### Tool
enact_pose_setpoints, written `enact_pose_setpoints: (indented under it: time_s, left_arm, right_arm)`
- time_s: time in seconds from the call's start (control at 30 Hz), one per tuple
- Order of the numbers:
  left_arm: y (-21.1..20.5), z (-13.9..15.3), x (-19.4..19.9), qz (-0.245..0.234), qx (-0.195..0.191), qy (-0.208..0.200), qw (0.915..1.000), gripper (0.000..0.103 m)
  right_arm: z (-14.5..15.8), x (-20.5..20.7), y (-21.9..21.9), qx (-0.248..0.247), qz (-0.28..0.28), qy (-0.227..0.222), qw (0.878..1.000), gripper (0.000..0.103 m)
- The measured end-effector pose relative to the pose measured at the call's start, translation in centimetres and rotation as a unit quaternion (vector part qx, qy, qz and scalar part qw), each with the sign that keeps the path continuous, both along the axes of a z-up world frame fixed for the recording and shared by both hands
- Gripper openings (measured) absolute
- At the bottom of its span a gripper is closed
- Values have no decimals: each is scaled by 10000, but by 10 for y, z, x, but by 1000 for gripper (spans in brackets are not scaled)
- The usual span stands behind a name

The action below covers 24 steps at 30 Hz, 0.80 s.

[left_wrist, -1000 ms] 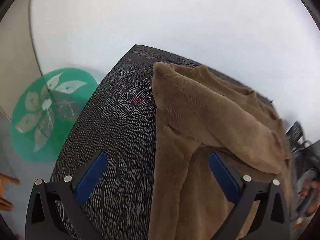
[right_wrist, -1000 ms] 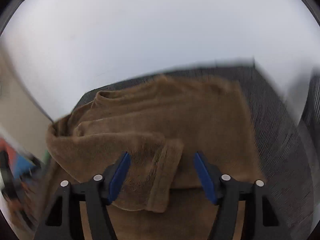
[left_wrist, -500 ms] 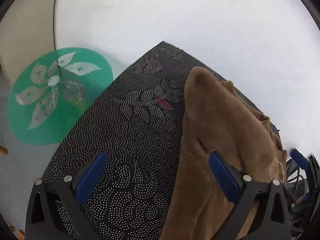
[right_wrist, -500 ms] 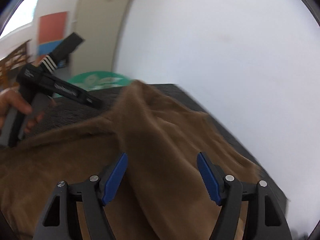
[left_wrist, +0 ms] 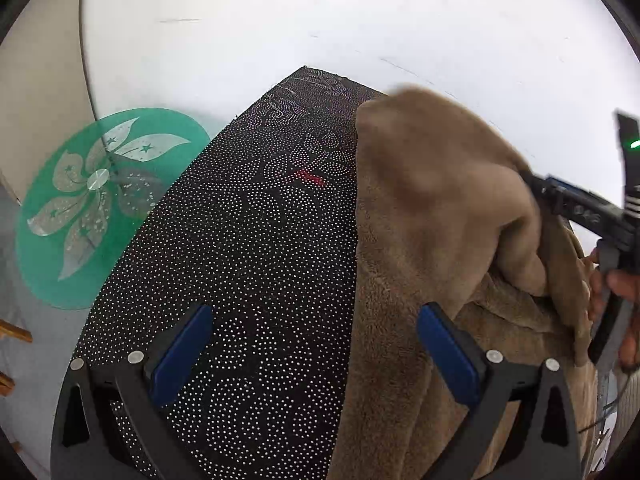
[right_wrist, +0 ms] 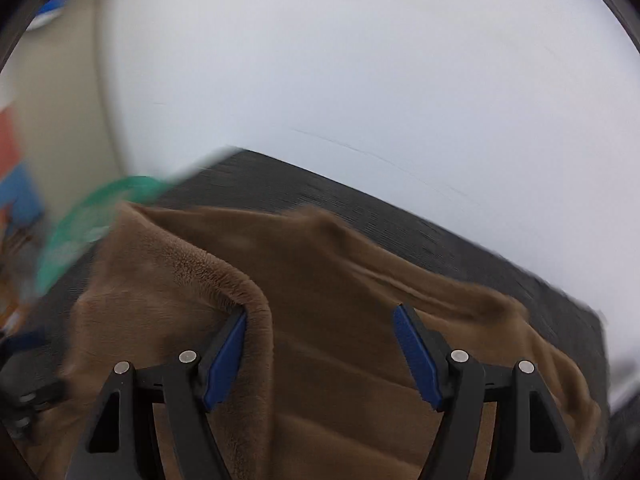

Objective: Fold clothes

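My left gripper [left_wrist: 312, 354] stands wide over the dotted black table cover [left_wrist: 248, 264] — nothing between its pads. The brown fleece garment [left_wrist: 432, 208] lies bunched along the cover's right side; my right gripper [right_wrist: 320, 354], wide too, has a fold draped over one finger.

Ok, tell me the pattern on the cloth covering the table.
Black tablecloth with small white dots forming swirls and flowers; clearest in the left wrist view.

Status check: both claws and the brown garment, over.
Left claw open, empty, over black mat. Right claw open, fleece fold draped on its left finger. Garment bunched, half-folded. Nothing in the way.
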<state>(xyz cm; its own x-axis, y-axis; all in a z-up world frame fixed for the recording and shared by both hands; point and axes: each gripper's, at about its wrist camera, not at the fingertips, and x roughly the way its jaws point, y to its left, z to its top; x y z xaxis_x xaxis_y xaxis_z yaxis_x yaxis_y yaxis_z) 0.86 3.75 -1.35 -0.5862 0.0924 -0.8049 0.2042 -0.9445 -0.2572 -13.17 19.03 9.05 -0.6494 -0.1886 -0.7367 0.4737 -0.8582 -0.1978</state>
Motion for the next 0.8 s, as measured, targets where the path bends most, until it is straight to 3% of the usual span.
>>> enact_pose_setpoints:
  time_s: [0.03,0.2,0.3,0.53,0.7,0.8]
  left_arm:
    - [0,0,-1,-4,-1,-2,10000,103]
    - [-1,0,0,-23,-42,3,10000,103]
    - [-1,0,0,-42,-41,27,10000,103]
    - [0,0,0,-60,-59,39,10000,103]
    - [1,0,-2,-134,-78,19,9999,103]
    - [8,5,-1,-439,-59,124,9989,103]
  right_arm:
    - [-4,-4,6,172,-77,41,9998,74]
    - [4,25,0,406,635,506,9959,74]
    - [8,32,-10,357,883,547,9940,74]
    - [18,43,19,-28,551,278,9981,74]
    - [35,86,64,-114,445,268,9986,74]
    - [37,107,97,-175,257,239,9992,76]
